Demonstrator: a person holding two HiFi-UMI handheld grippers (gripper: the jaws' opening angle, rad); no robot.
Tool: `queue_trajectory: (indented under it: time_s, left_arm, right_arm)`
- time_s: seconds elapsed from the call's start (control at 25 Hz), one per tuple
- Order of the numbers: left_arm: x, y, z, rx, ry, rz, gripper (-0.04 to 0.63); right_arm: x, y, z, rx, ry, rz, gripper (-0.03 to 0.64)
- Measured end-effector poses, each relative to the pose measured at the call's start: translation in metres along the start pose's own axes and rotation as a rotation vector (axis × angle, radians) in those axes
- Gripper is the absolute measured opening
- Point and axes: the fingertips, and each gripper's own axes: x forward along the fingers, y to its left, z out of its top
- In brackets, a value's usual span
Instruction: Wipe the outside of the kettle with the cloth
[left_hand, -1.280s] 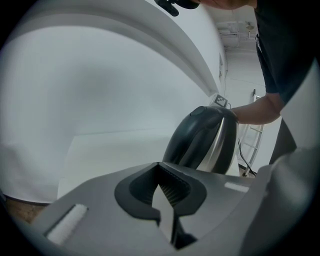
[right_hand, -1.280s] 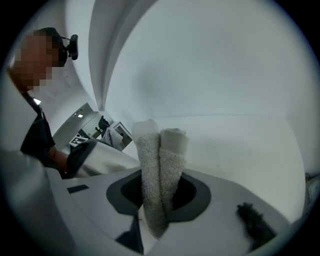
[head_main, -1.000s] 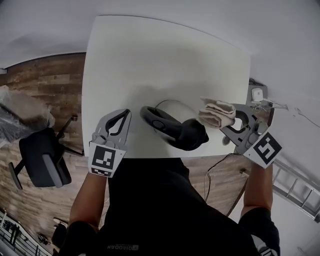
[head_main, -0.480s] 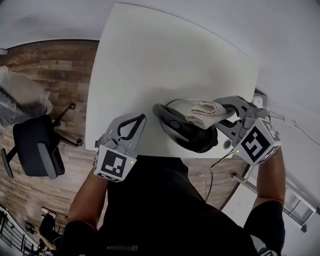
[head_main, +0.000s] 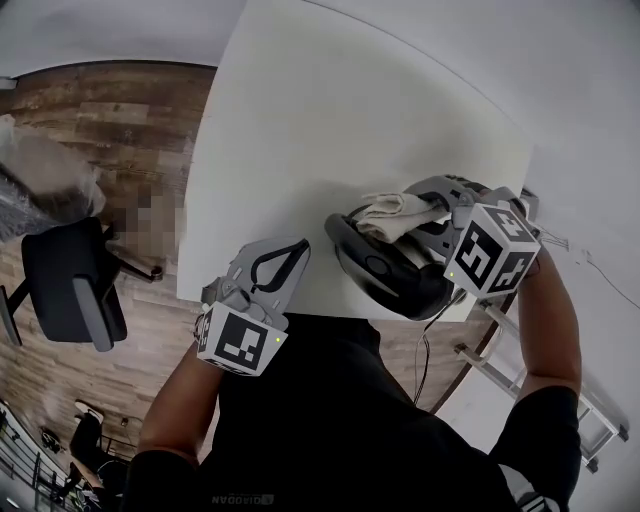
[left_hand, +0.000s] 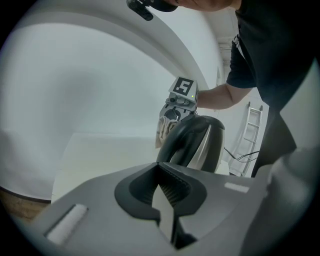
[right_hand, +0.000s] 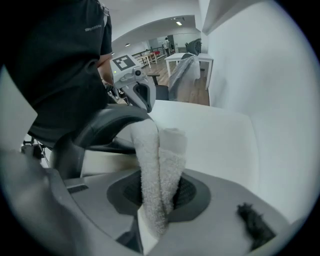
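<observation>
A black and steel kettle (head_main: 385, 272) stands near the front edge of the white table (head_main: 330, 120). A folded off-white cloth (head_main: 393, 213) lies against the kettle's upper far side, and my right gripper (head_main: 428, 206) is shut on it. In the right gripper view the cloth (right_hand: 158, 160) stands up between the jaws, touching the kettle's dark handle (right_hand: 100, 127). My left gripper (head_main: 292, 252) is shut and holds nothing, a little to the left of the kettle. The left gripper view shows the kettle (left_hand: 197, 142) just beyond the closed jaws, with the cloth (left_hand: 162, 131) behind it.
A dark office chair (head_main: 65, 285) stands on the wooden floor left of the table. A cable (head_main: 428, 345) hangs off the table's front right corner beside a metal rack (head_main: 500, 372). A white wall runs along the table's right side.
My right gripper has carried the cloth leftward from beside the kettle onto its upper side. The left gripper has stayed shut and now sits closer to the kettle.
</observation>
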Motion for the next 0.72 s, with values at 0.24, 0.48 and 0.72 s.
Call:
queue_trajectory:
  time_s: [0.24,0.48,0.72]
  left_arm:
    - [-0.001,-0.002,-0.001,-0.011,-0.011,-0.012,0.007]
    - [-0.008,0.007,-0.008,-0.015,-0.006,-0.014,0.007]
    - [-0.016,0.016,-0.01,0.007,0.003,-0.045,0.008]
  right_arm:
    - [0.049,-0.013,-0.006,-0.01,0.049,0.094,0.095]
    - [0.091,-0.021,-0.019,0.032,0.105,0.151,0.095]
    - [0.108,-0.027,-0.024,0.057,0.179,0.158,0.095]
